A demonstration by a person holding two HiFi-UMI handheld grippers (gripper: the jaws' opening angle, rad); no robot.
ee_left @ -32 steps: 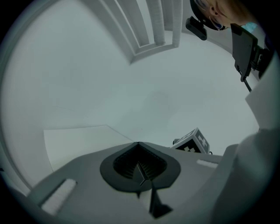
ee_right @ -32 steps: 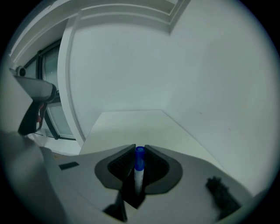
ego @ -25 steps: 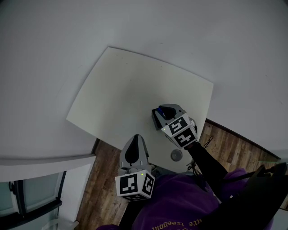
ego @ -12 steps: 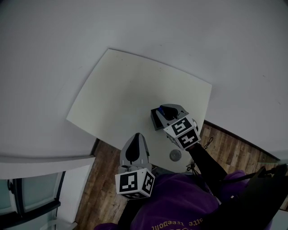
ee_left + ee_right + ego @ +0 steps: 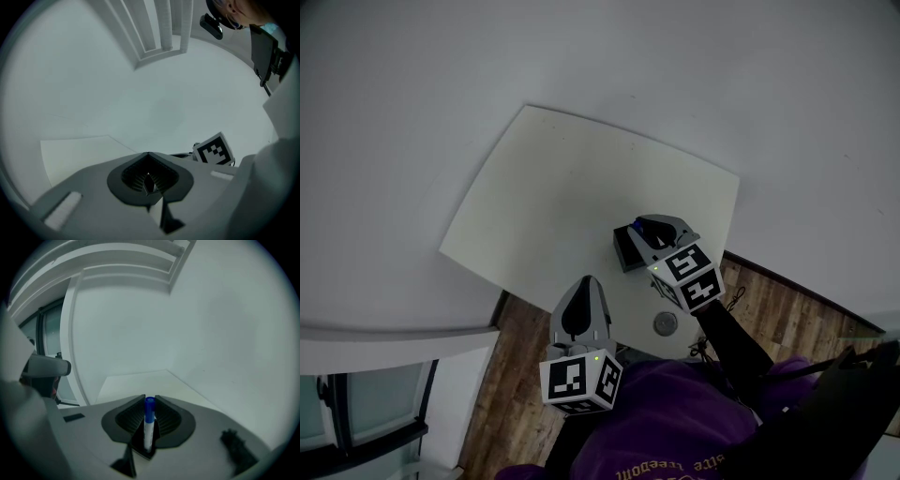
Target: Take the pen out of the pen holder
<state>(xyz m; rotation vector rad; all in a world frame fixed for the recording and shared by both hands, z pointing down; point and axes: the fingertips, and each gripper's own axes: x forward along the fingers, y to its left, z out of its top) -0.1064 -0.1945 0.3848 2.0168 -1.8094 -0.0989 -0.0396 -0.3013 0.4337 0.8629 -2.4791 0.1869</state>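
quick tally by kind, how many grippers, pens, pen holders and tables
grippers: 2 (left gripper, right gripper)
pen: 1
pen holder: 1
table: 1
total: 5

A pale cream desk (image 5: 572,197) stands in a corner of plain white walls (image 5: 722,84). Brown wood-plank floor (image 5: 787,314) shows along the desk's near edges. At the lower left of the head view, a white ledge (image 5: 394,336) borders a dark-framed window (image 5: 356,417). The right gripper view shows stepped white moulding (image 5: 117,263) high on the wall. The light is dim and greyish.
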